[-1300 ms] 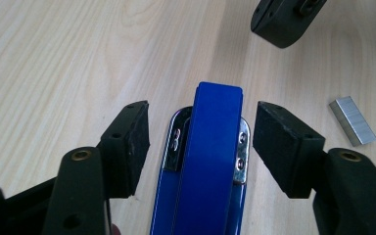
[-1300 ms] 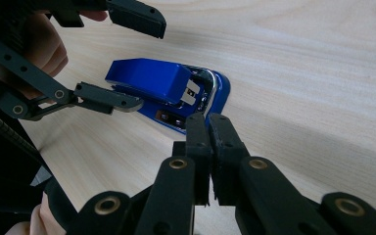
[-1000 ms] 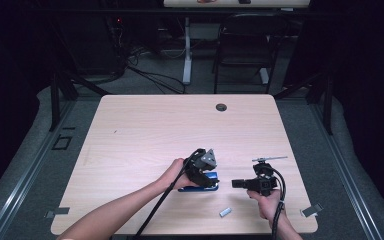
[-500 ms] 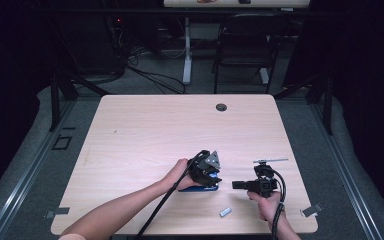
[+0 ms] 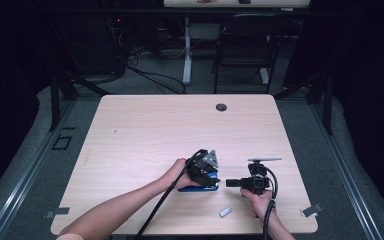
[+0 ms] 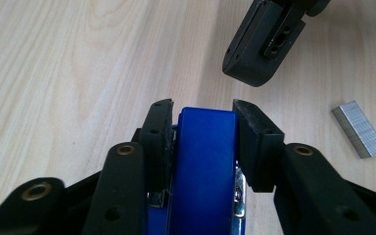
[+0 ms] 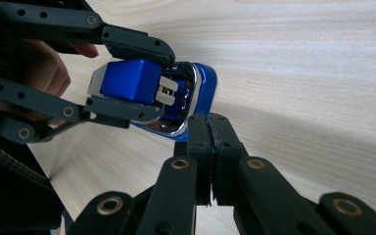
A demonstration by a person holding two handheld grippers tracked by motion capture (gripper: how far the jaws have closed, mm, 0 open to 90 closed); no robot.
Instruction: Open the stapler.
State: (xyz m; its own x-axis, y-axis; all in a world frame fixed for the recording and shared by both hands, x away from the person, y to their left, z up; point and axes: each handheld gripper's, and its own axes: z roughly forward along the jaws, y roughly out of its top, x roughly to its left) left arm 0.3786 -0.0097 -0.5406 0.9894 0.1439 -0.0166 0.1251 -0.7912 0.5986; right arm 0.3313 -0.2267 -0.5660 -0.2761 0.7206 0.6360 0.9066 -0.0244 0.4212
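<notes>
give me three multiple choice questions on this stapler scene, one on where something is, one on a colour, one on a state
1. Where does the small silver strip of staples lie on the pale wooden table?
A. near the person's edge, between the two hands
B. beside the round hole at the far edge
C. on the floor

2. What colour is the plastic stapler?
A. red
B. blue
C. green

3. How do the right tool's jaws stand?
A. wide open
B. closed on the staples
C. shut together with nothing between them

Answers:
1. A, the high view shows the strip near the front edge, between the hands.
2. B, its body is blue in both gripper views.
3. C, the right gripper view shows the two pads pressed together, just short of the stapler.
</notes>
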